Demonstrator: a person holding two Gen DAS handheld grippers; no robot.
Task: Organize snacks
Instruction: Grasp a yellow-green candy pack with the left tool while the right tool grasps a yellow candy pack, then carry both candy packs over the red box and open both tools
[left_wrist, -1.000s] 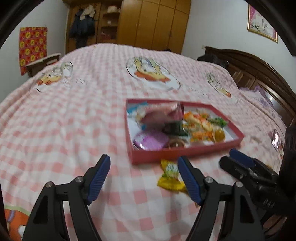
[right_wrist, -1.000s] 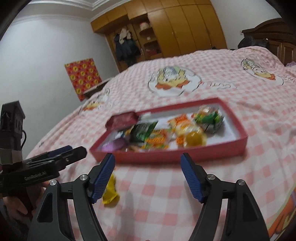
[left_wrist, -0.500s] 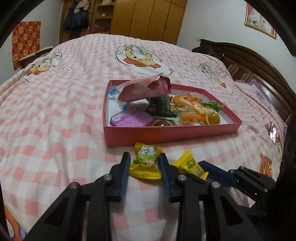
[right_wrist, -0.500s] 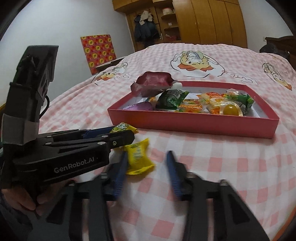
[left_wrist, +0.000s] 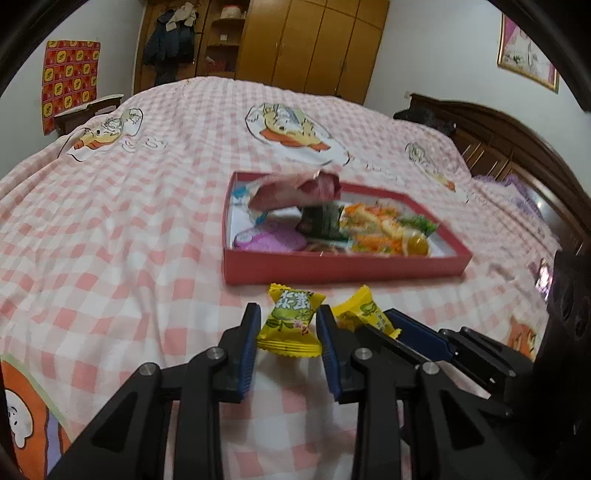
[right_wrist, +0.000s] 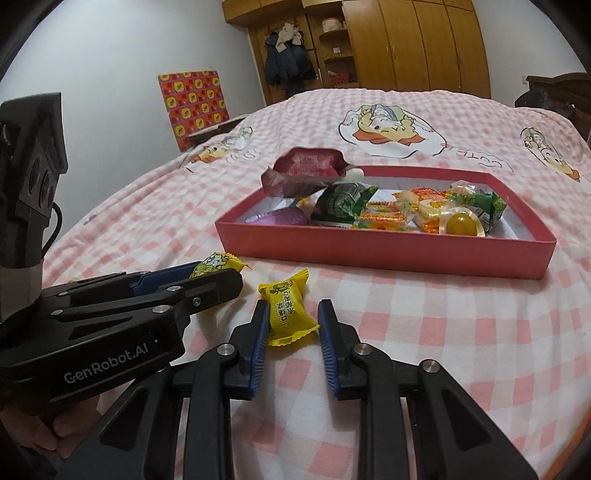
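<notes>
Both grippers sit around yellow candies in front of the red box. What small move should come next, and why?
Probably close both. The left gripper brackets one yellow candy and the right gripper brackets the other candy, each with gaps showing beside the wrapper. Both lie on the bedspread outside the red box.

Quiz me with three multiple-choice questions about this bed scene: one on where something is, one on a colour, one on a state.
1. Where are the two yellow candies?
A) in front of the box
B) inside it
C) on the floor
2. What colour is the box's outside?
A) blue
B) red
C) green
3. The box is:
A) lidded
B) overturned
C) open
Answers: 1 A, both lie on the bedspread before the front wall; 2 B, that wall is red; 3 C, snacks show inside with no lid.
</notes>
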